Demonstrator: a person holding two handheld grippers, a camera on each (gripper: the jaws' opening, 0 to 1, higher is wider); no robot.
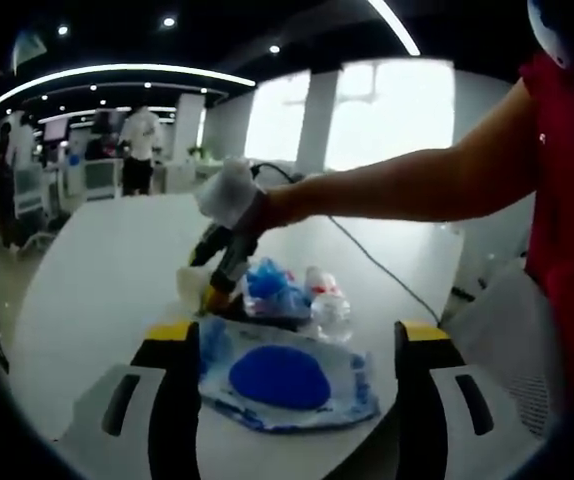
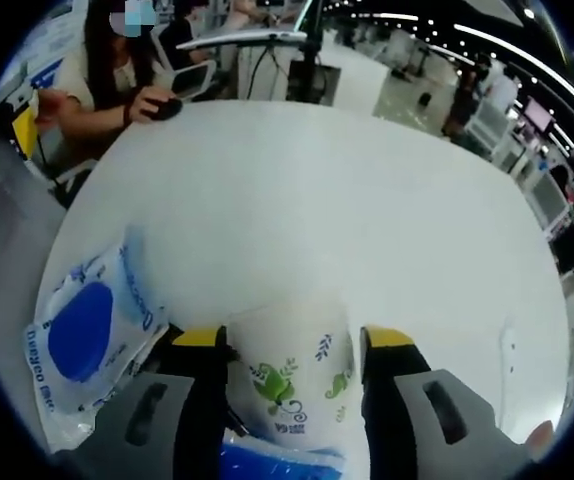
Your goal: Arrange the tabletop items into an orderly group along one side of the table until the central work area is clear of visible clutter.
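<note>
On the white table (image 1: 97, 300) a flat wipes pack with a blue oval (image 1: 282, 380) lies between the wide-apart jaws of my left gripper (image 1: 297, 332), which is open; a gap shows at the right jaw. Beyond it stand a blue packet (image 1: 267, 285) and a clear plastic bottle (image 1: 329, 308). My right gripper (image 1: 217, 282), held by a white-gloved hand, is beside them with a pale cup (image 1: 192, 288). In the right gripper view, my right gripper (image 2: 293, 340) is shut on a paper cup with green leaf print (image 2: 292, 385). The wipes pack (image 2: 87, 340) lies to its left.
A thin cable (image 1: 377, 265) runs across the table toward its far edge. A seated person with a hand on a mouse (image 2: 162, 105) is at the far side. Wide bare tabletop (image 2: 367, 220) stretches beyond the cup. People stand in the office behind.
</note>
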